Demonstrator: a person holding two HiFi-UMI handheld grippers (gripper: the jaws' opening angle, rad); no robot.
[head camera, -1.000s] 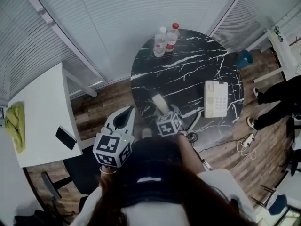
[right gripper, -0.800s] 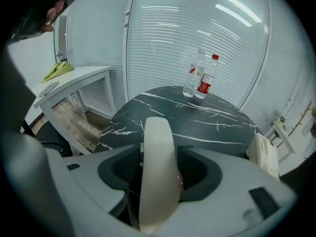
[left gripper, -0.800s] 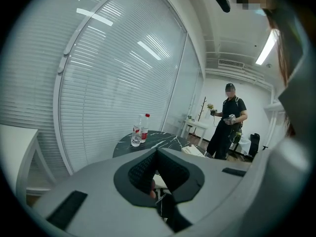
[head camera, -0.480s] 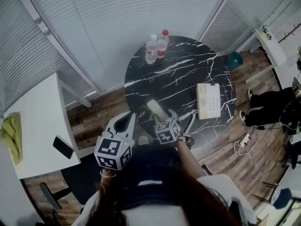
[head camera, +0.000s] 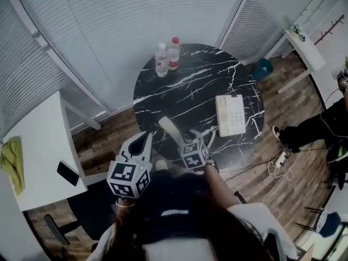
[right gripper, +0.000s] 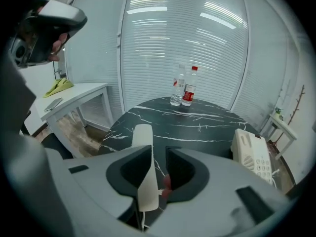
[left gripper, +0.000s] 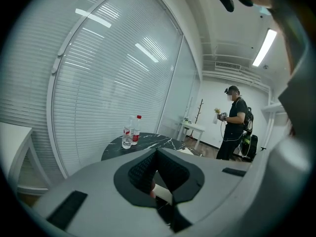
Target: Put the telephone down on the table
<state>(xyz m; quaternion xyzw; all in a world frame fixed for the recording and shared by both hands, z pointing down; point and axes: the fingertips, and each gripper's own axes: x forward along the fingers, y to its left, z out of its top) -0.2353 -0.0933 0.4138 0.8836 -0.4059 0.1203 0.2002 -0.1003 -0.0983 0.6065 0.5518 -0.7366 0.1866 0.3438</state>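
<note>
The cream telephone base [head camera: 230,115] lies flat on the right side of the round black marble table [head camera: 190,91]; the right gripper view has the base [right gripper: 254,154] at its right. The matching handset [head camera: 169,129] sticks forward and left out of my right gripper [head camera: 187,137], over the table's near edge. In the right gripper view the handset [right gripper: 144,162] stands on edge between the closing jaws of that gripper [right gripper: 158,152], against the left jaw with a gap to the right one. My left gripper [head camera: 142,140] hangs off the table's near left, its jaws together [left gripper: 157,154], holding nothing.
Two water bottles [head camera: 167,53] stand at the table's far edge by the blinds. A white desk [head camera: 38,145] at the left carries a black phone [head camera: 67,173] and a yellow cloth [head camera: 10,162]. A person [head camera: 321,129] stands at the right; a power strip [head camera: 281,159] lies on the floor.
The head view has swung, so the table and telephone base now sit further left in it. Both grippers keep their places, with the handset still sticking out of the right one.
</note>
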